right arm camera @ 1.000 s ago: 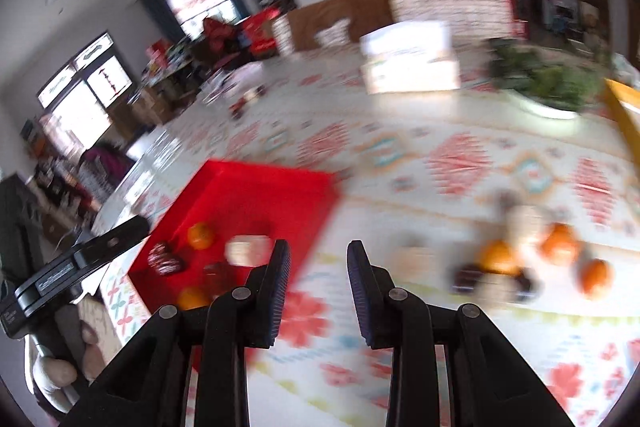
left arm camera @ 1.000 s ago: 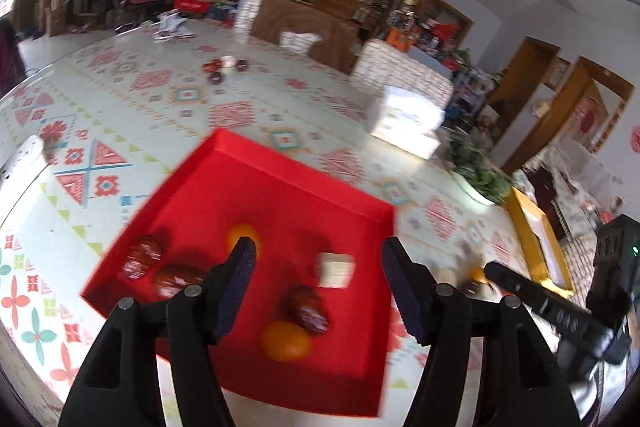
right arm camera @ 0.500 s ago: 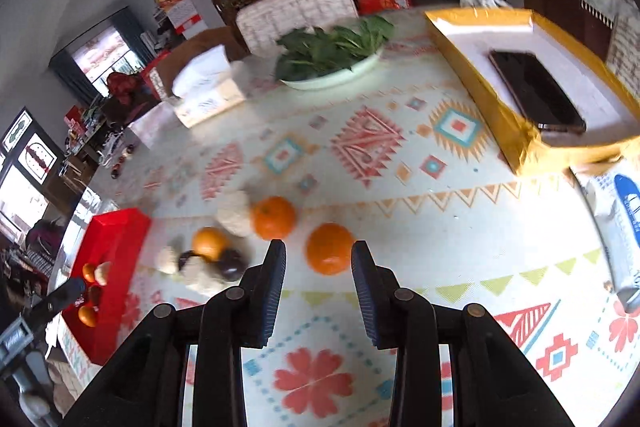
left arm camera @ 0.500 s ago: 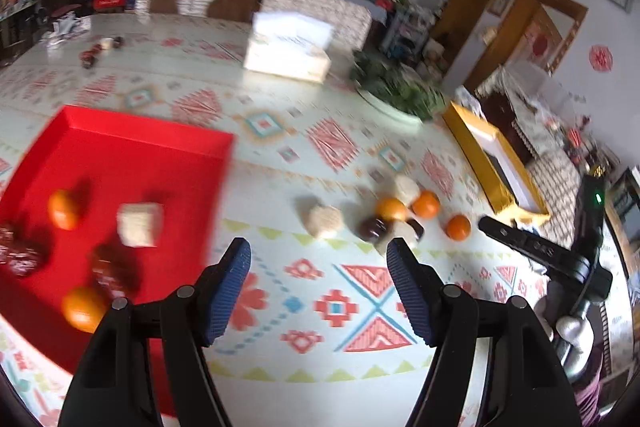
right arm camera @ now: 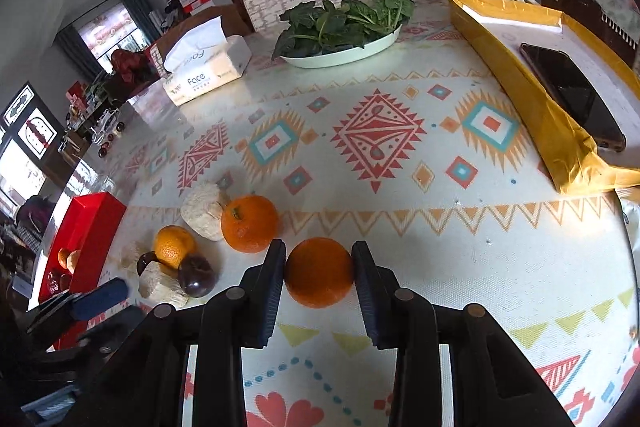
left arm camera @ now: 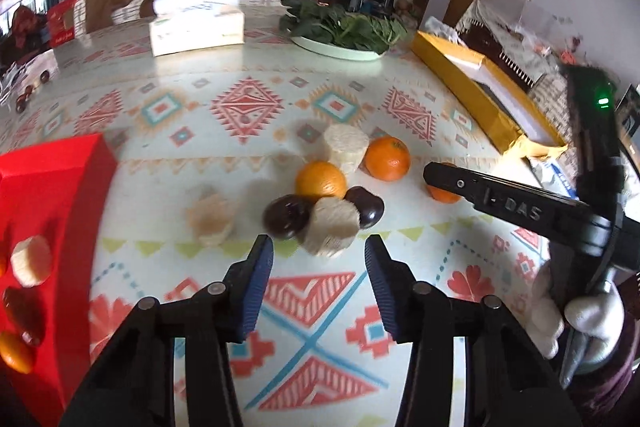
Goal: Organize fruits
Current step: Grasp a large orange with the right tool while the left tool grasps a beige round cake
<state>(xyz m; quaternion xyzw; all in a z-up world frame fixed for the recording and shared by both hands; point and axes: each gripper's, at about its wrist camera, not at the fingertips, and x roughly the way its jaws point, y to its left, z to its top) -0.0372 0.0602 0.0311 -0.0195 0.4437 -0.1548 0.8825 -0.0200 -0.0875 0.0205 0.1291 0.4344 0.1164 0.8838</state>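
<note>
My right gripper [right arm camera: 319,273] has its jaws around an orange [right arm camera: 319,271] that rests on the table; both pads touch or nearly touch its sides. To its left lie another orange [right arm camera: 249,224], a smaller orange [right arm camera: 174,245], pale cut chunks [right arm camera: 202,210] and a dark plum [right arm camera: 196,275]. My left gripper [left arm camera: 319,257] is open and empty, just in front of a pale chunk [left arm camera: 332,225] flanked by two dark plums [left arm camera: 285,215]. The red tray [left arm camera: 52,195] at the left holds several fruits.
A yellow box [right arm camera: 532,83] with a phone [right arm camera: 572,95] stands at the right. A plate of greens [right arm camera: 340,27] and a tissue box [right arm camera: 206,69] stand at the back. The right gripper shows in the left wrist view [left arm camera: 500,203].
Both grippers have moved from the red tray to the fruit pile. My right gripper has come forward so its jaws now flank the nearest orange. My left gripper has neared the pale chunk.
</note>
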